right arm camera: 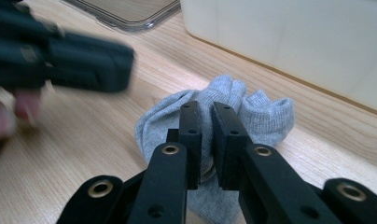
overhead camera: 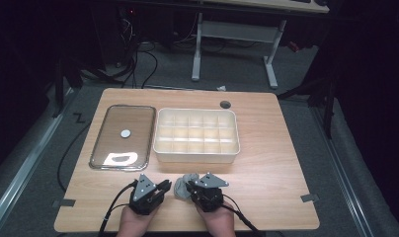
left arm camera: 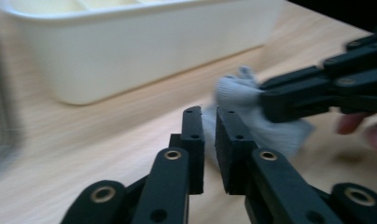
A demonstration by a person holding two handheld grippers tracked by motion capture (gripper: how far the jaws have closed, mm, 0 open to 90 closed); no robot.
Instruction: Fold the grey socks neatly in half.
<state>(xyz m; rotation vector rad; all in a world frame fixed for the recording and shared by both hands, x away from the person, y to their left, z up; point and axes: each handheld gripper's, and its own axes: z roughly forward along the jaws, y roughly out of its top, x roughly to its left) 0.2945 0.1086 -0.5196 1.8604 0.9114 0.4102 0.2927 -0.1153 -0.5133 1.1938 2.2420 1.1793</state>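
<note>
The right gripper [right arm camera: 203,112] is clamped on a fold of the grey sock [right arm camera: 263,116] lying on the table [right arm camera: 84,154] just ahead of it, while the left gripper [left arm camera: 209,116], jaws nearly closed and empty, sits beside the sock.

- The right gripper [right arm camera: 204,122] pinches a fold of a crumpled grey sock [right arm camera: 252,116] on the wooden table [right arm camera: 84,140].
- The left gripper [right arm camera: 60,60] hovers blurred nearby.
- A white bin [right arm camera: 294,42] stands behind.
</note>
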